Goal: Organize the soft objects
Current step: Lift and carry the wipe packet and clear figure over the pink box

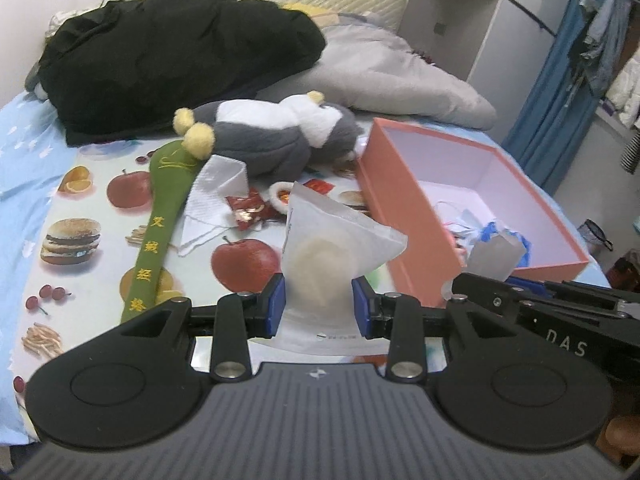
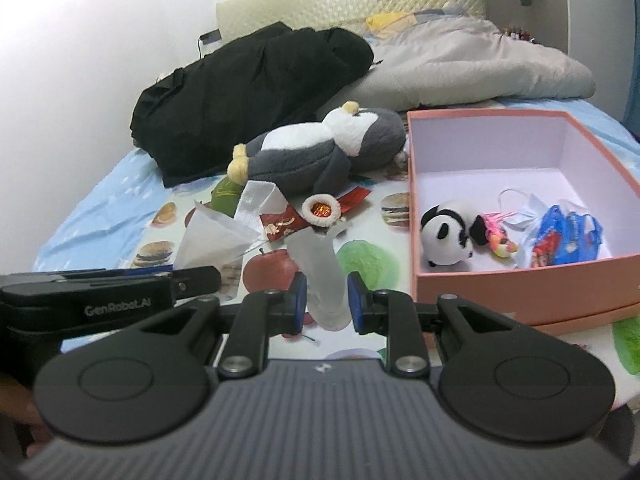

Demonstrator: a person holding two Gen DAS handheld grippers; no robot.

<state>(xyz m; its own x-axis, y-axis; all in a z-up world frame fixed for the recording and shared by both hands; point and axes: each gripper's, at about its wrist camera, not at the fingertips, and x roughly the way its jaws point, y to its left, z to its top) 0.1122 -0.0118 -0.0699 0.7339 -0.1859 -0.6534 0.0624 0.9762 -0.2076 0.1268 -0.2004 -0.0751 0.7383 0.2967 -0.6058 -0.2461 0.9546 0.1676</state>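
White translucent packet (image 1: 320, 256) pinched in left gripper (image 1: 320, 306); right gripper (image 2: 326, 302) clamping frosted pouch (image 2: 320, 276); pink box (image 2: 524, 276) sitting right.

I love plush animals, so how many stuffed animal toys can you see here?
2. A grey-and-white penguin lies on the bed, left of the pink box. A small panda sits inside that box. Others may be hidden under the black coat.

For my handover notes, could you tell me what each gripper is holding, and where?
Left gripper: translucent white packet, pinched near its lower end. Right gripper: pale grey piece, gripped near its lower end.
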